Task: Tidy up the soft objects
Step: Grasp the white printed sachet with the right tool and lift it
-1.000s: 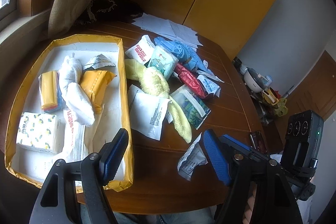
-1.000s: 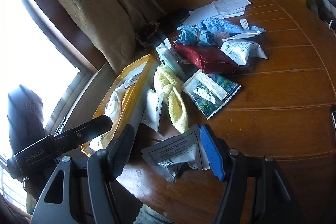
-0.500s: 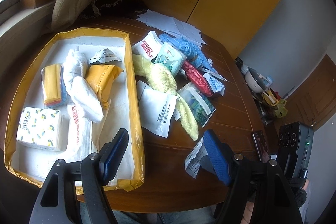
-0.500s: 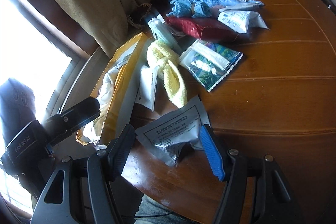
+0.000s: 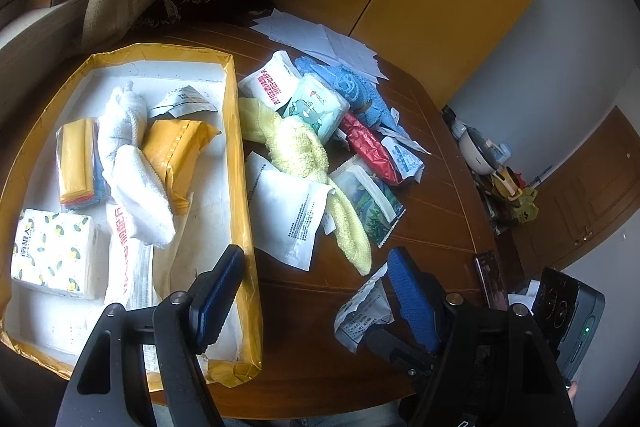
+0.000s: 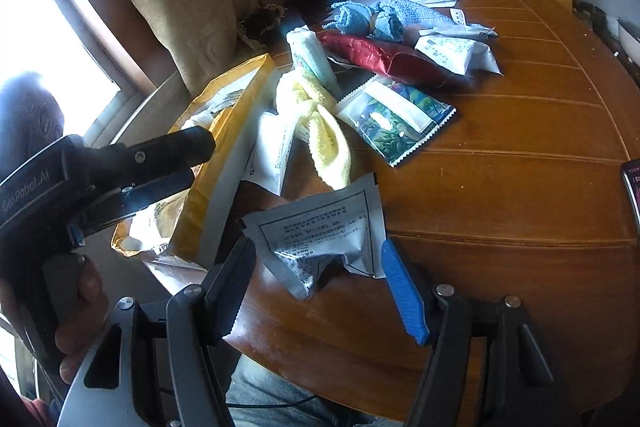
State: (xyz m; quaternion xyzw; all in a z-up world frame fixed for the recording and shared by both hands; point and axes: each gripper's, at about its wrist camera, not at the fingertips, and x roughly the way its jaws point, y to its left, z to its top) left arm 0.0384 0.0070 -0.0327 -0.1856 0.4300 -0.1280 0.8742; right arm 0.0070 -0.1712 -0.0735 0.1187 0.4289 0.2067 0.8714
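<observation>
— Wooden round table (image 6: 520, 155) under a tan curtain (image 6: 180, 7), yes? What lies on it?

— At its left side sits a yellow-rimmed shallow cardboard tray (image 5: 240, 147) holding a rolled white towel (image 5: 132, 163) and a lemon-print tissue pack (image 5: 52, 251). Just beside it lie a knotted pale-yellow towel (image 5: 300, 151), a blue knitted cloth (image 5: 348, 87) and a red foil pouch (image 5: 368, 143).

— And the tongs?

— The right gripper (image 6: 316, 291) is spread, its fingers flanking a crumpled silver printed sachet (image 6: 320, 231) (pads not pressing it). The left gripper (image 5: 316, 299) is spread too, empty, over the tray's near corner.
</observation>
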